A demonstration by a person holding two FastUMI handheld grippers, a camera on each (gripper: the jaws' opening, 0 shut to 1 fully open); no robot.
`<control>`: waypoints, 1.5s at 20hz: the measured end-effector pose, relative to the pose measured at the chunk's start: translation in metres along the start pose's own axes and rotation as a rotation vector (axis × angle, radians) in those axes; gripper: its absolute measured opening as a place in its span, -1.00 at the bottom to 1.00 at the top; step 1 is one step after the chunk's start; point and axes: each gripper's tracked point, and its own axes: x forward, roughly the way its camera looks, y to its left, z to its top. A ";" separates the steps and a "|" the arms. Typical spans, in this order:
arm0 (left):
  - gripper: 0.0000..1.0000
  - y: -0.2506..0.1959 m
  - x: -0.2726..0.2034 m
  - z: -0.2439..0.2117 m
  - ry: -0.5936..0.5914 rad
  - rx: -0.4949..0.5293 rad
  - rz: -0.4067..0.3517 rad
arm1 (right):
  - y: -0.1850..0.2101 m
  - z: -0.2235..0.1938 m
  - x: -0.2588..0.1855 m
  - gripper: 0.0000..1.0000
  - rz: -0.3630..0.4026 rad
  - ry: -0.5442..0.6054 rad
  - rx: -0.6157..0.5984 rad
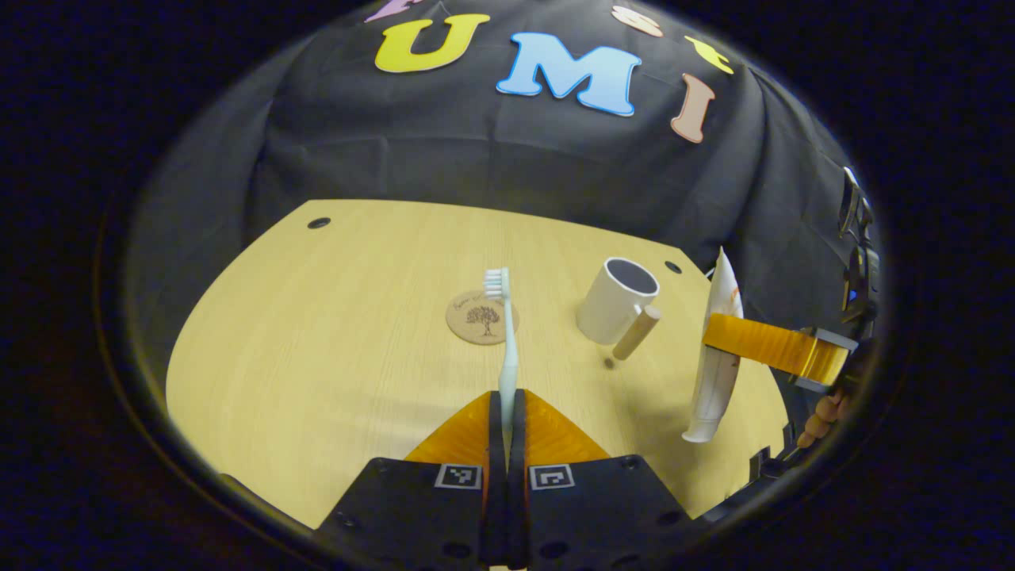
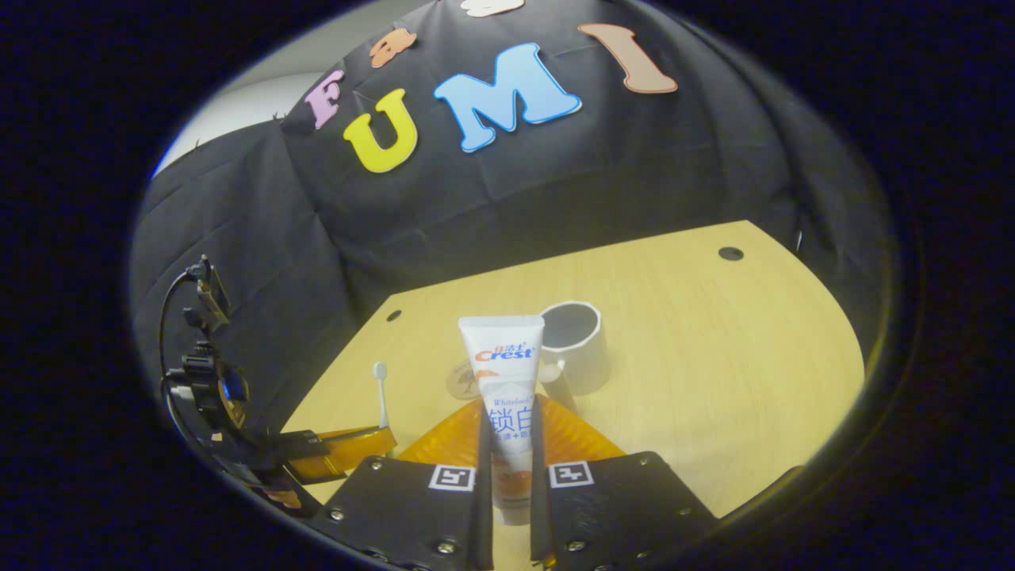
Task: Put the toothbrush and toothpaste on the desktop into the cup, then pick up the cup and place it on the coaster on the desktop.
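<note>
The left tongs [image 1: 507, 412] are pressed nearly together on the handle of the toothbrush [image 1: 506, 341], which sticks straight out ahead of them with its bristled head up, held clear above the bench [image 1: 317, 357]. The right tongs [image 2: 507, 444] are clamped on the toothpaste [image 2: 501, 373], a white tube squeezed between both fingers; in the right gripper view its flat crimped end points up and away and its cap end sits back toward the camera.

In the left gripper view the right tongs come in from the right edge, an orange finger [image 1: 753, 342] across the tube's middle, the tube hanging roughly upright over the bench's right side, a person's fingertips just below.

The cup [image 1: 617, 300], white with a wooden handle, stands upright and open on the bench, between the two sets of tongs and a little farther off. The round wooden coaster [image 1: 476, 317] lies flat just to its left, behind the toothbrush head, apart from the cup.
</note>
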 end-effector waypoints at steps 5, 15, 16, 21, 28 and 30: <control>-0.84 -0.005 0.005 0.032 -0.108 0.017 0.008 | 0.012 0.046 0.008 -0.61 0.000 -0.149 -0.078; -0.85 -0.011 0.019 0.085 -0.288 0.062 -0.008 | 0.009 0.135 0.054 -0.62 -0.074 -0.394 -0.150; -0.84 -0.014 0.021 0.088 -0.298 0.070 -0.014 | 0.006 0.141 0.059 -0.62 -0.082 -0.408 -0.161; -0.84 -0.023 0.027 0.105 -0.350 0.102 -0.029 | -0.002 0.151 0.093 -0.63 -0.088 -0.466 -0.209; -0.85 -0.020 0.042 0.111 -0.341 0.106 -0.005 | -0.022 0.115 0.140 -0.60 -0.110 -0.344 -0.231; -0.85 -0.021 0.047 0.111 -0.330 0.098 -0.007 | -0.028 0.102 0.149 -0.57 -0.118 -0.302 -0.255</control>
